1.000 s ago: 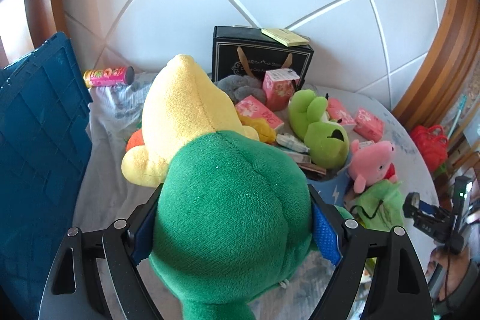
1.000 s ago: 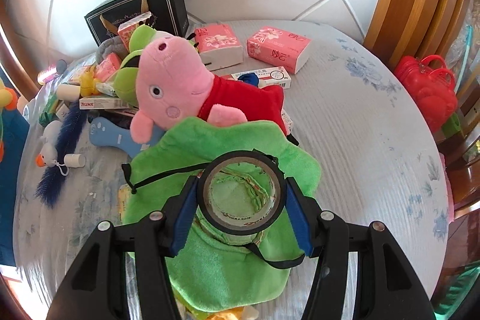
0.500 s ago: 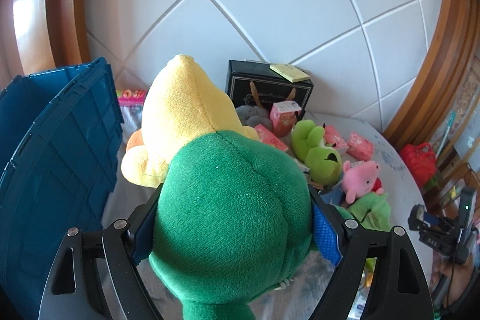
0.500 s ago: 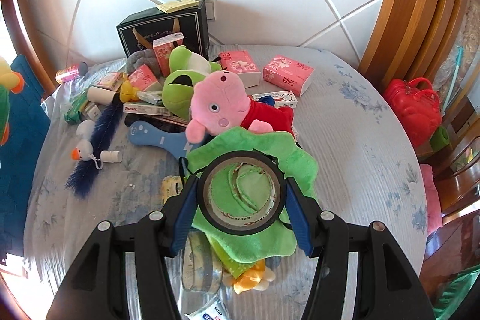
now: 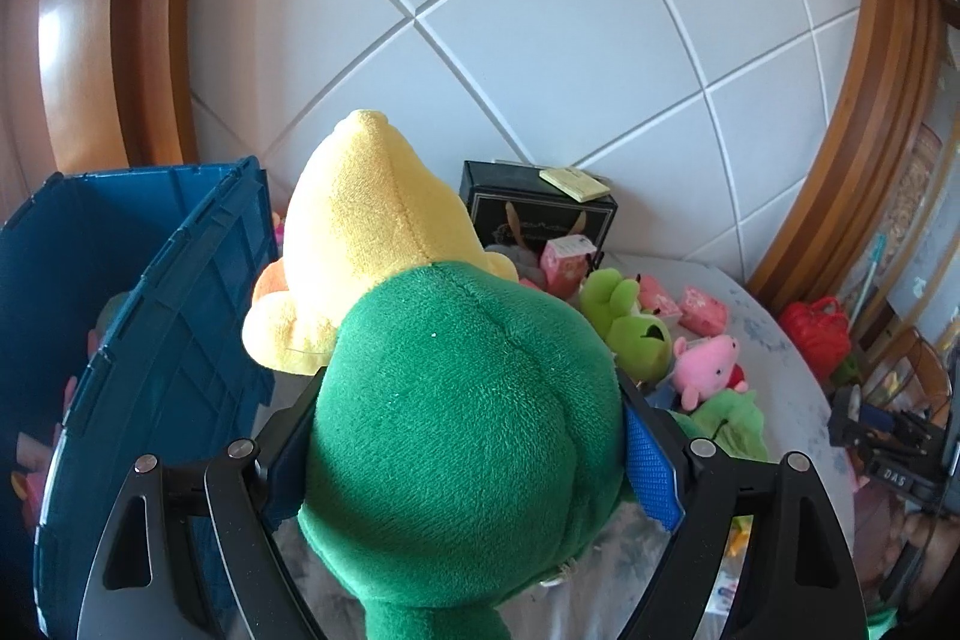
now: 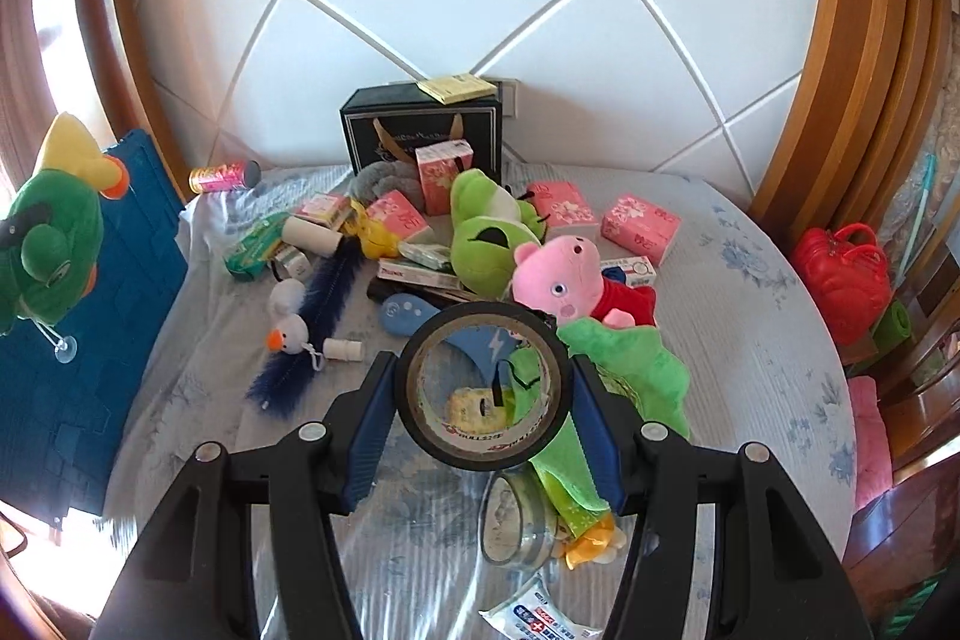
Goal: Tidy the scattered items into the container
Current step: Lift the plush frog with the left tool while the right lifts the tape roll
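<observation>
My left gripper (image 5: 468, 436) is shut on a green and yellow plush duck (image 5: 456, 400), held high beside the open blue crate (image 5: 180, 340) on the left; the duck (image 6: 54, 232) also shows in the right wrist view, in the air over the crate (image 6: 78, 340). My right gripper (image 6: 483, 394) is shut on a black tape roll (image 6: 483, 451), lifted above the table. Scattered on the table are a pink pig plush (image 6: 564, 280), a green frog plush (image 6: 486, 232), a green cloth (image 6: 630, 370) and pink tissue packs (image 6: 639, 226).
A black gift box (image 6: 420, 130) stands against the back wall. A clear tape roll (image 6: 516, 520), a blue feather toy (image 6: 306, 334), a small can (image 6: 222, 175) and small boxes lie on the table. A red bag (image 6: 840, 274) sits off the right edge.
Both grippers have risen. The left one carried the duck up toward the crate, whose open inside now shows. The right one lifted the tape roll well above the green cloth.
</observation>
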